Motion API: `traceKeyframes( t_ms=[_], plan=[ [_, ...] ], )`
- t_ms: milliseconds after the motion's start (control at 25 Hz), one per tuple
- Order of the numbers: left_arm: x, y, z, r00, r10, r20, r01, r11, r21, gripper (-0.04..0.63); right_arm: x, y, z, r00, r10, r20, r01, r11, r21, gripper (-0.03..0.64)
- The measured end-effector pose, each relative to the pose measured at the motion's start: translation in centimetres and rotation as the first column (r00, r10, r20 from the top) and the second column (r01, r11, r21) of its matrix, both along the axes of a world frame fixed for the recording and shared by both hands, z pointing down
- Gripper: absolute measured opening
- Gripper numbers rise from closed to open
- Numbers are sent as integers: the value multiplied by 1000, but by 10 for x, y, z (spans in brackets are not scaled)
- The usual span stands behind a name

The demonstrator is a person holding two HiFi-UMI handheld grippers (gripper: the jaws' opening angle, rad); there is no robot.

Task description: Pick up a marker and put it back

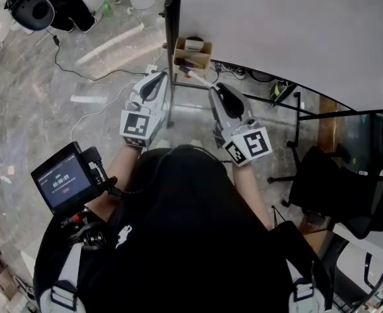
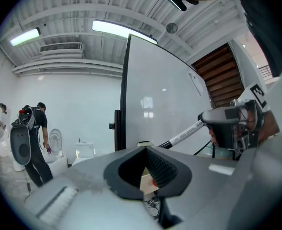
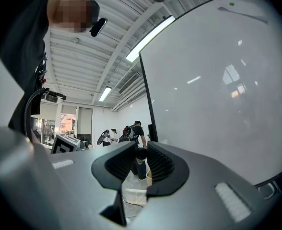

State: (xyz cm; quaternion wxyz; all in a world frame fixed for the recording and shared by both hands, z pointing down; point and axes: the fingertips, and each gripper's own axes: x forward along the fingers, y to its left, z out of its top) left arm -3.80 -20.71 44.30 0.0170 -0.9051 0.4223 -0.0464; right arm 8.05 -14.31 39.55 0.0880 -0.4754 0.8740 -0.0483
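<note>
My right gripper [image 1: 212,90] is shut on a white marker [image 1: 201,79] with a dark cap. The marker points up and left toward a small cardboard box [image 1: 193,56] fixed to the whiteboard stand. In the right gripper view the marker's dark end [image 3: 141,157] sits between the pads of the right gripper [image 3: 140,169]. The left gripper view shows the marker [image 2: 184,134] slanting across the whiteboard [image 2: 160,99]. My left gripper [image 1: 157,77] hovers left of the box, apart from it. Its jaws stand slightly open with nothing between them [image 2: 148,169], and the box [image 2: 146,180] shows through the gap.
The large whiteboard [image 1: 276,31] fills the upper right, with its dark post [image 1: 176,12] beside the box. A black office chair [image 1: 335,188] stands at the right. Cables [image 1: 81,70] trail over the floor at the left. A person [image 2: 35,143] stands far off.
</note>
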Motion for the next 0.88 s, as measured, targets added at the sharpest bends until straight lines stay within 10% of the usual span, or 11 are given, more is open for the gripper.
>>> traceKeyframes(
  t_ms=[880],
  plan=[
    [6, -2, -3, 999, 11, -40, -11, 1000, -3, 3, 10, 1, -8, 999, 33, -37, -32, 999, 36, 80]
  ],
)
